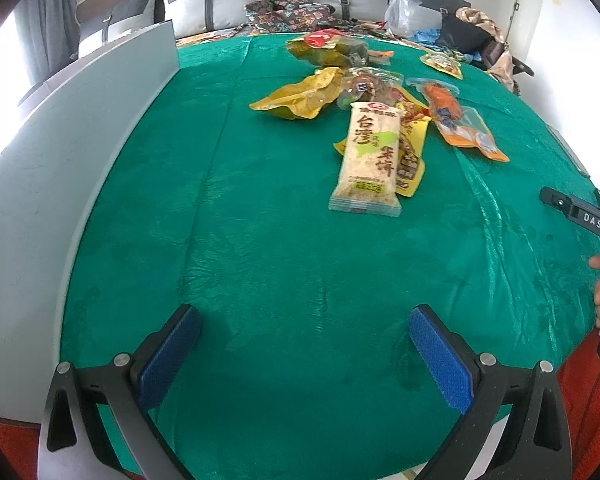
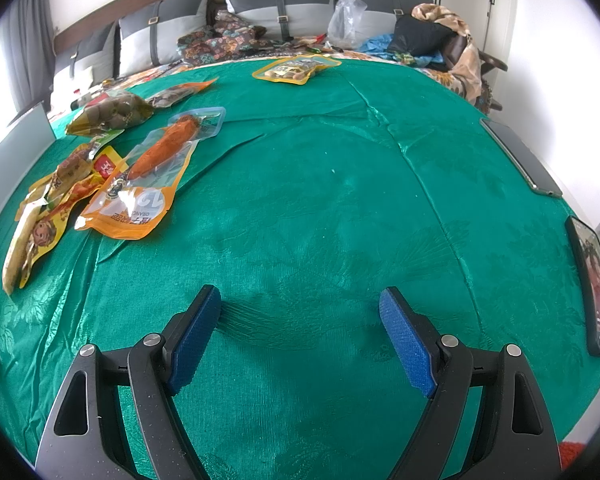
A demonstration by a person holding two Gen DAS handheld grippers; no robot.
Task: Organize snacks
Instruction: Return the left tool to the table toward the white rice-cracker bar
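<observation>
Both grippers hang over the green surface with nothing held. The left gripper and the right gripper stand wide open. The snack packets lie piled in the upper middle of the left view, well apart from both.

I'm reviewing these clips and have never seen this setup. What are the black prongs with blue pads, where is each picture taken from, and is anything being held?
No robot here: a person holds a two-finger gripper in each hand, with a camera looking along its fingers. One picture looks past the left gripper, the other past the right gripper. Both are open and empty above a green cloth. Snack packets lie scattered: a rice cracker pack, an orange sausage pouch. Two phones lie at the cloth's right edge.
</observation>
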